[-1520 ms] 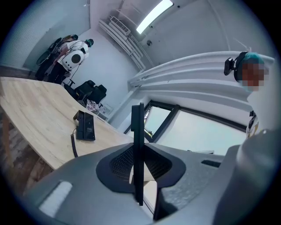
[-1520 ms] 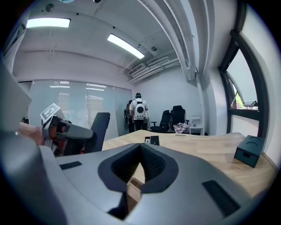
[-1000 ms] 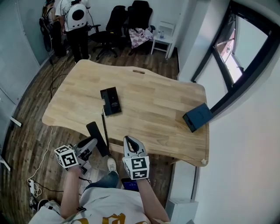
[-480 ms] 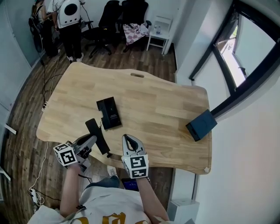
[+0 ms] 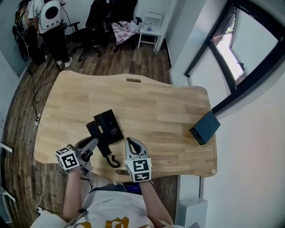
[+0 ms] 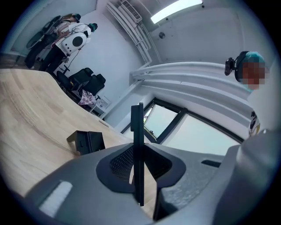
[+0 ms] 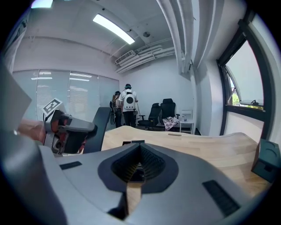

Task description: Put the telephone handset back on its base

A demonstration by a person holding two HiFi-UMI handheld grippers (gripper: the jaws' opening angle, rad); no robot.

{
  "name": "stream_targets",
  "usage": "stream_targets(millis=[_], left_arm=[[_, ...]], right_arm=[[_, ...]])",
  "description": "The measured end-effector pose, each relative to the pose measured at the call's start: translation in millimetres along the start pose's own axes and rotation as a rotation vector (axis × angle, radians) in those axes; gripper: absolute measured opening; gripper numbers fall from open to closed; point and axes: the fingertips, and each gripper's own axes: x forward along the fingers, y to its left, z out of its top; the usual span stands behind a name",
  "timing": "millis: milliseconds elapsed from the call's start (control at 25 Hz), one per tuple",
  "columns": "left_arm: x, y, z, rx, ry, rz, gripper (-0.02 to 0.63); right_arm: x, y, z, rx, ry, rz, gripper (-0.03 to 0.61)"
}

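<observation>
The black handset is clamped edge-on in my left gripper, just above the near part of the wooden table. Its far end overlaps the left side of the black phone base, which lies flat on the table. A curl of cord hangs by the front edge. In the left gripper view the handset stands as a thin upright slab between the jaws. My right gripper sits to the right of the handset, shut and empty. The right gripper view shows the base ahead and the left gripper with the handset.
A dark blue box sits at the table's right edge, also in the left gripper view. Office chairs, a white side table and a standing person are beyond the table's far edge. A window wall runs along the right.
Both grippers have moved forward from beyond the table's near edge to over the table. The handset, held throughout, now reaches the base's left side.
</observation>
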Motion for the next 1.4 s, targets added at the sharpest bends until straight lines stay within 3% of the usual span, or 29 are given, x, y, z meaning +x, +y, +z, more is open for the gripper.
stream_targets(millis=[280, 480, 1120, 1400], left_arm=[[6.4, 7.9, -0.2, -0.035, 0.025, -0.038, 0.071], [3.3, 14.9, 1.8, -0.016, 0.025, -0.060, 0.071], [15.3, 33.4, 27.2, -0.040, 0.023, -0.049, 0.071], [20.0, 45.2, 18.7, -0.083, 0.016, -0.035, 0.071]], right_arm=[[7.9, 4.7, -6.1, -0.002, 0.009, -0.027, 0.006], [14.0, 11.2, 1.6, -0.009, 0.001, -0.018, 0.006], [60.5, 11.6, 12.7, -0.005, -0.005, 0.029, 0.006], [67.5, 4.3, 2.0, 0.002, 0.012, 0.031, 0.006]])
